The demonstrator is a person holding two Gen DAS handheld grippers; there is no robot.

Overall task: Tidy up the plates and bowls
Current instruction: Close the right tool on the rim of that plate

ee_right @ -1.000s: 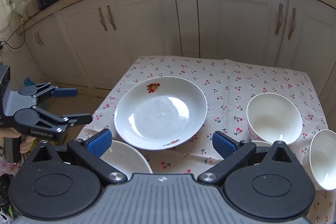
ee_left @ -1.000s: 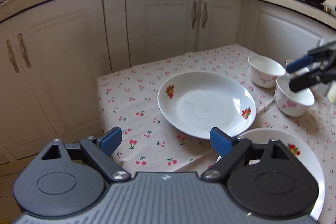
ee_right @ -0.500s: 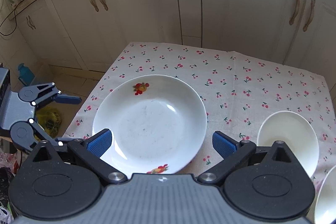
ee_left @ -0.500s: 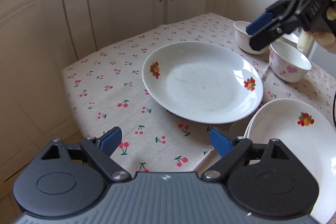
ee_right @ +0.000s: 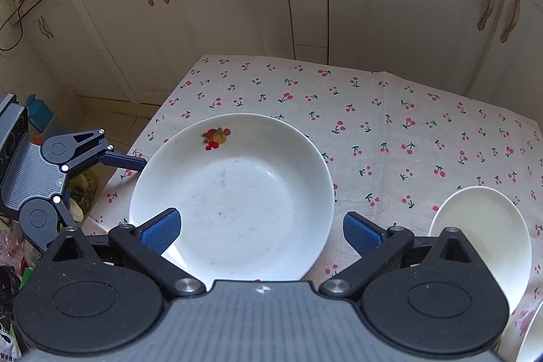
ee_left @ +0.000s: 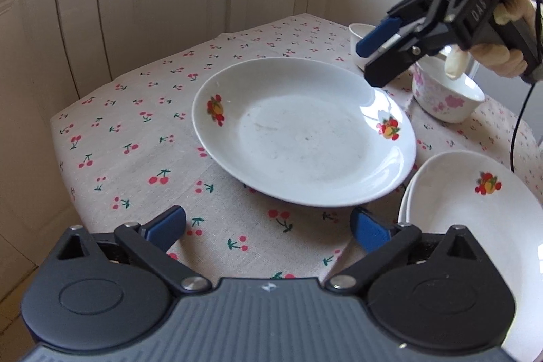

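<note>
Plate: round, face up, frame centre on the table.
Left gripper: fingers just widened, spread, empty.
Right gripper: fingers spread, empty, above plate's near rim.

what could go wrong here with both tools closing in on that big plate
1. Both the left tool and the right tool are open and aimed at the same plate; they could collide or pull it apart.
2. That plate's edge overhangs the stacked plates, so a push could knock or chip them.
3. The right tool hangs close to the floral bowl and could bump it.
</note>
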